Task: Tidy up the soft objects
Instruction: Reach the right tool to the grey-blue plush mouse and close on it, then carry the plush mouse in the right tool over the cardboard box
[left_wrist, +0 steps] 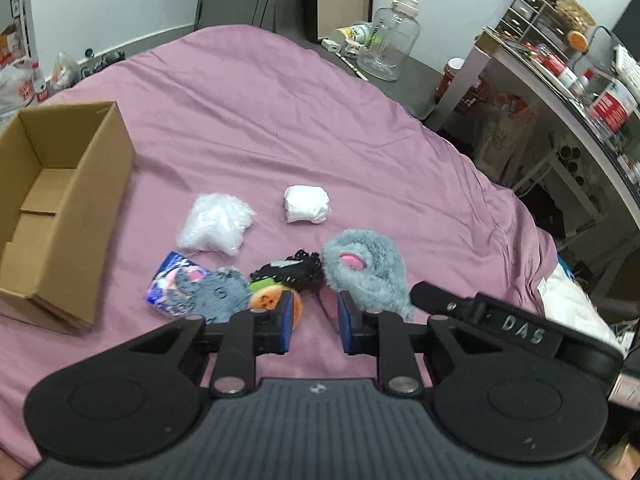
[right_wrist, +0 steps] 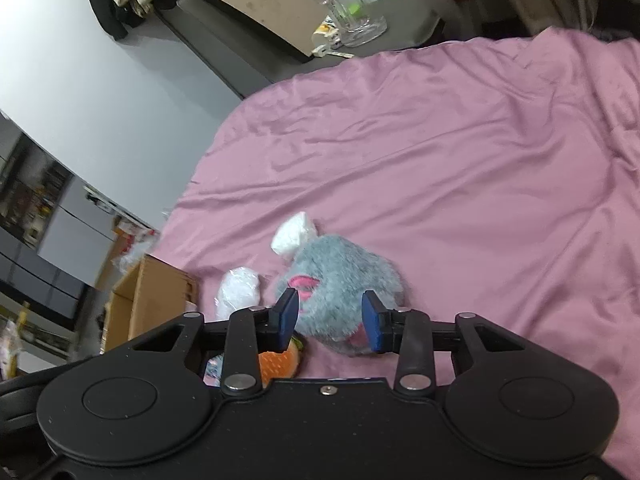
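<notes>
Soft objects lie on the pink bed sheet [left_wrist: 280, 112]. A grey furry plush with pink ears [left_wrist: 366, 272] lies at the right of the pile. Left of it are a black knitted item [left_wrist: 294, 272], an orange plush [left_wrist: 272, 300], a grey-blue cloth [left_wrist: 218, 292], a blue patterned packet [left_wrist: 170, 284], a clear plastic bag of white stuffing [left_wrist: 216, 224] and a white wad [left_wrist: 306, 204]. My left gripper [left_wrist: 314, 324] is open, just short of the pile. My right gripper [right_wrist: 330, 322] is open, with its blue pads on either side of the grey plush [right_wrist: 340, 280].
An open cardboard box [left_wrist: 60, 208] stands on the bed at the left; it also shows in the right wrist view [right_wrist: 148, 300]. A dark side table with a large clear jar [left_wrist: 390, 44] is behind the bed. Cluttered shelves [left_wrist: 580, 80] stand at the right.
</notes>
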